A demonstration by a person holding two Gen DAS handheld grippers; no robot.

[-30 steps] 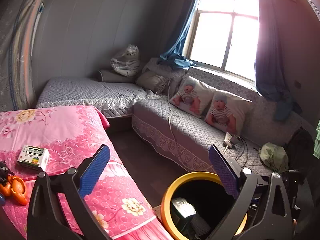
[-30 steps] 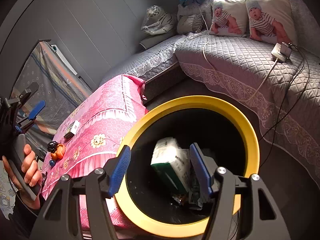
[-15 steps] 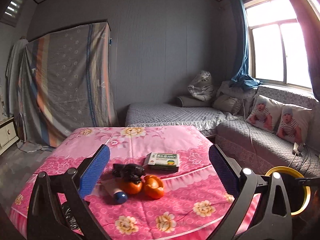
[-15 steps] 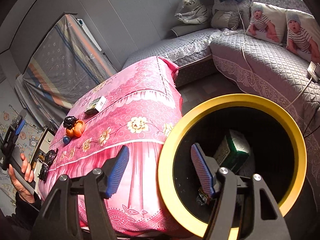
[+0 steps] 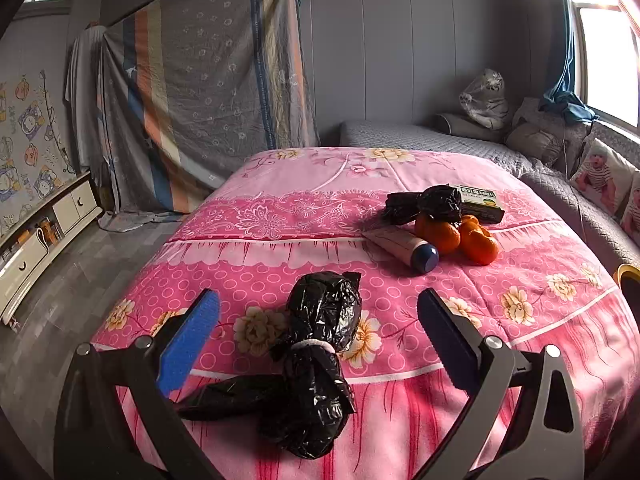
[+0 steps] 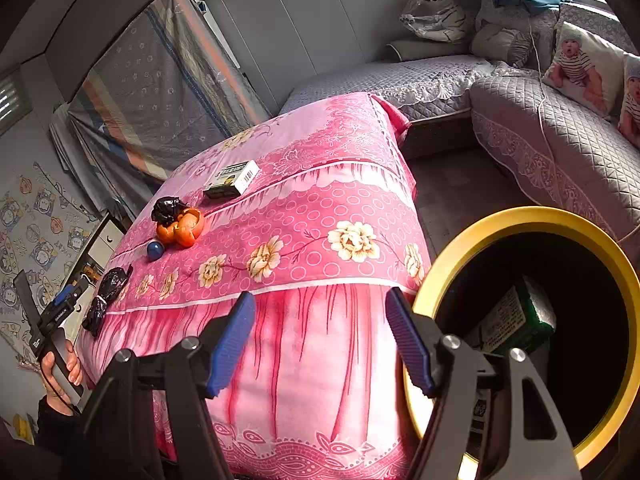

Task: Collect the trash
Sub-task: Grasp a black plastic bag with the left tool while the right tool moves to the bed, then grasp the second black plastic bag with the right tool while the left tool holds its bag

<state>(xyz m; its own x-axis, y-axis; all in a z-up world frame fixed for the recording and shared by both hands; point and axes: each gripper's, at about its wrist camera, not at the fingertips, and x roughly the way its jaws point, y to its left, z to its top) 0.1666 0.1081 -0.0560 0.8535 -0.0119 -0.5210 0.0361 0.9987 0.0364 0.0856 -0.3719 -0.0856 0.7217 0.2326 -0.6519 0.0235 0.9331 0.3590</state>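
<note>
Black plastic bag (image 5: 320, 344) on the pink desk (image 5: 540, 312) now sits low-centre between the left hand-held gripper (image 5: 318, 338)'s released jaws. Right hand-held gripper (image 6: 320, 340), widening and empty, has left the yellow bin (image 6: 532, 220); next pickup looks imminent.

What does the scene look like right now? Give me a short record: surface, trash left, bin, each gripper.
surface: pink floral cloth
trash left: tied black bag at near edge; second black bag, orange peels, tube, small box farther back
bin: yellow-rimmed bin, green box inside
left gripper: open, bag between fingers, untouched
right gripper: open, empty, beside bin
</note>
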